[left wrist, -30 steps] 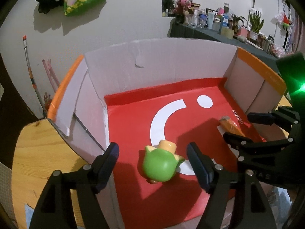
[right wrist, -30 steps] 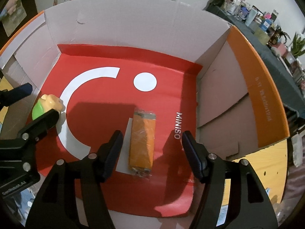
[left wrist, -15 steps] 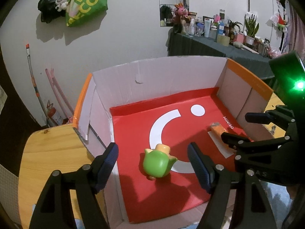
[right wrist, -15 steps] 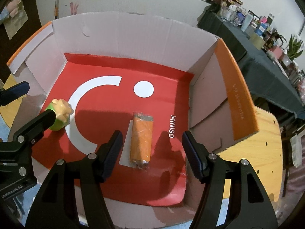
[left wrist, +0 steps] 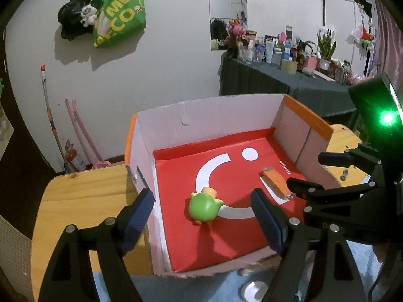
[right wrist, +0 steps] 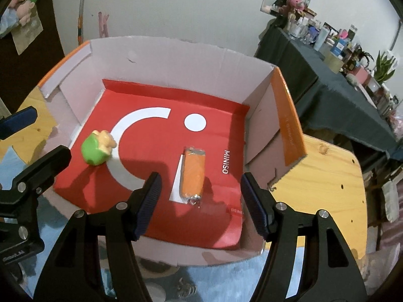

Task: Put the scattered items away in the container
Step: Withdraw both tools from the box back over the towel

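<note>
An open cardboard box [left wrist: 209,112] [right wrist: 176,58] with a red MINISO sheet on its floor stands on a wooden table. A green toy [left wrist: 204,206] [right wrist: 97,148] with a pale orange top lies on the red floor at the left. An orange wrapped packet [left wrist: 277,182] [right wrist: 193,176] lies at the right. My left gripper [left wrist: 202,222] is open and empty, above the box's near left. My right gripper [right wrist: 199,202] is open and empty, above the near right, over the packet's end. It also shows in the left wrist view [left wrist: 327,173].
The round wooden table [left wrist: 75,201] [right wrist: 327,176] carries the box. A blue surface [left wrist: 201,287] lies below the near box wall. A dark-clothed side table [left wrist: 289,80] with bottles and plants stands behind. A green bag [left wrist: 118,15] hangs on the wall.
Both grippers have drawn back and up from the box, which now looks smaller. The toy and the packet lie where they were. Both grippers stay open.
</note>
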`<control>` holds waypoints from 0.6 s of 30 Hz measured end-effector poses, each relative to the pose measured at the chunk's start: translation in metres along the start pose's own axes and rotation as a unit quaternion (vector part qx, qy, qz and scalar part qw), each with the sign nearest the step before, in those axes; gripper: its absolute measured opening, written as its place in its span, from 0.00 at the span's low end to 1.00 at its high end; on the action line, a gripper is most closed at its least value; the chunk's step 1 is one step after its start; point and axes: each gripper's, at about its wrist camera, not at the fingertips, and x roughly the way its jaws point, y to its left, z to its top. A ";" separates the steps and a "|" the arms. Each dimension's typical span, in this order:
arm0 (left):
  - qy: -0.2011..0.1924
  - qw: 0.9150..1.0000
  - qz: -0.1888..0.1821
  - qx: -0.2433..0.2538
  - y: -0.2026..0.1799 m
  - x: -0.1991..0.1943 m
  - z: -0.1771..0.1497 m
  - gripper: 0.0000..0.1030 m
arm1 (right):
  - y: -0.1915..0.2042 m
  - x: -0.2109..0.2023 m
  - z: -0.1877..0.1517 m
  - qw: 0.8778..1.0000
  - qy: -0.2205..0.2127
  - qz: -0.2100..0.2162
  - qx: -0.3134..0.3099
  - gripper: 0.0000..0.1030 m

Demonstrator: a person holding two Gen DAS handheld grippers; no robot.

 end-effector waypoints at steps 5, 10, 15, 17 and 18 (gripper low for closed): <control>-0.015 1.000 -0.002 -0.003 -0.001 -0.025 -0.006 0.80 | 0.004 -0.022 -0.011 1.000 -0.015 0.003 -0.001 0.62; -0.023 1.000 -0.003 -0.004 -0.002 -0.044 -0.018 0.83 | 0.006 -0.043 -0.025 0.999 -0.034 0.007 0.002 0.70; -0.024 1.000 -0.007 -0.004 -0.005 -0.057 -0.031 0.83 | 0.010 -0.055 -0.040 0.999 -0.040 0.009 0.000 0.70; -0.023 1.000 -0.009 -0.004 -0.006 -0.061 -0.037 0.84 | 0.011 -0.060 -0.047 0.999 -0.042 0.012 0.001 0.70; -0.023 1.000 -0.008 -0.003 -0.006 -0.064 -0.039 0.84 | 0.012 -0.062 -0.050 0.999 -0.043 0.014 0.003 0.70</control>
